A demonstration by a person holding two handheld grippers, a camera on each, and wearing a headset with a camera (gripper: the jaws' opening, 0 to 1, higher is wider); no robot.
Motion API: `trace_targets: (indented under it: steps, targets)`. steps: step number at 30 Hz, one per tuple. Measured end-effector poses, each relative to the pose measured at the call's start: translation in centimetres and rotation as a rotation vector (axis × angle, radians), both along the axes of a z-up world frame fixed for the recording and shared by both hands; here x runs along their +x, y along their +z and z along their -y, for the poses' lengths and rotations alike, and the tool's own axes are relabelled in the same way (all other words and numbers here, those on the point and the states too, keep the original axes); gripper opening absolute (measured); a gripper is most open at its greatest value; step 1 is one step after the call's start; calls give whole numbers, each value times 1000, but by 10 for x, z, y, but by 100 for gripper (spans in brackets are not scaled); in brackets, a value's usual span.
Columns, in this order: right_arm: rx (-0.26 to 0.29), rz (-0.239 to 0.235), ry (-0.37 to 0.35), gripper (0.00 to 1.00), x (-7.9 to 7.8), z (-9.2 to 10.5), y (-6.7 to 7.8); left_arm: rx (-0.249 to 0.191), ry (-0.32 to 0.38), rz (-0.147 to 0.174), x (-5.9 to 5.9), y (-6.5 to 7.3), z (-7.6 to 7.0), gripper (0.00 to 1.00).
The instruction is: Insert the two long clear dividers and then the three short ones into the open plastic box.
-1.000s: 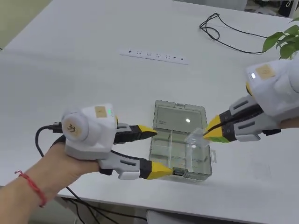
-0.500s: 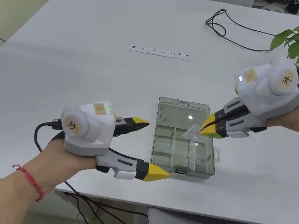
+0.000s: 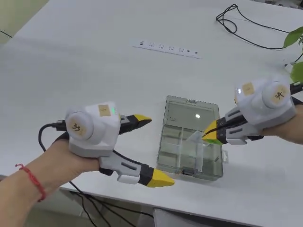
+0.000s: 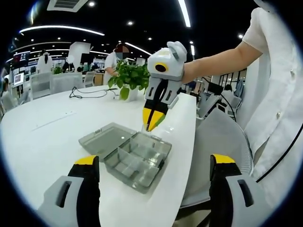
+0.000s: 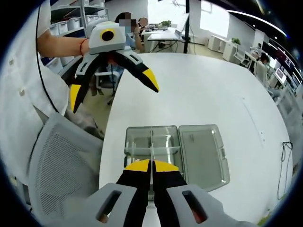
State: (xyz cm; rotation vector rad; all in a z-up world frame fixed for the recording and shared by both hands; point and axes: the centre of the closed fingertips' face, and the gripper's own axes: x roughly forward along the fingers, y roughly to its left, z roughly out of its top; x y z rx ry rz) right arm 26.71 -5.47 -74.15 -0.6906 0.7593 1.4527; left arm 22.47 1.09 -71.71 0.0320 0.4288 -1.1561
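Observation:
The open clear plastic box [image 3: 166, 150] lies near the table's front edge with its lid [image 3: 191, 112] flat behind it, and clear dividers split it into compartments. My right gripper [image 3: 208, 135] is shut on a short clear divider [image 3: 195, 137], held tilted over the box's right half. In the right gripper view the divider [image 5: 152, 146] stands edge-on in front of my right gripper [image 5: 151, 165], above the box [image 5: 137, 144]. My left gripper [image 3: 152, 149] is open and empty, just left of the box. The left gripper view shows the box [image 4: 137, 158] beyond the left gripper [image 4: 154, 163], with the right gripper [image 4: 152, 124] above it.
A white power strip [image 3: 170, 48] lies further back on the table. A black cable [image 3: 246, 23] and plant leaves [image 3: 296, 38] are at the far right. The table's front edge runs just below the box. An office chair [image 5: 61, 165] stands beside the table.
The right gripper has carried the divider a little leftward, further over the box. The left gripper has drawn back slightly from the box, still open. The head camera has shifted.

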Motion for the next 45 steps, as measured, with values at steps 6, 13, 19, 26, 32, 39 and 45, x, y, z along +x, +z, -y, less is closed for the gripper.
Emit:
trace_targets:
  steps: [6,13,19,26,32,39,45]
  targets:
    - [-4,-11,-5,3,4,3,-9,0,4,-3,1,-2,0,100]
    - [-7,-11,-7,3,8,5,-17,-6,4,-7,1,-2,1,100]
    - [1,-8,-8,3,10,5,-20,-10,0,-5,0,-1,2,99]
    - [-2,10,10,2,8,3,-25,-13,3,-5,1,-1,2,99]
    - [0,20,23,2,9,0,-28,-12,2,-9,0,-2,3,99]
    - [-2,27,37,2,2,-5,-27,-15,3,-9,0,-2,3,99]
    - [-9,25,45,2,2,-8,-32,-12,0,-12,-1,-3,3,99]
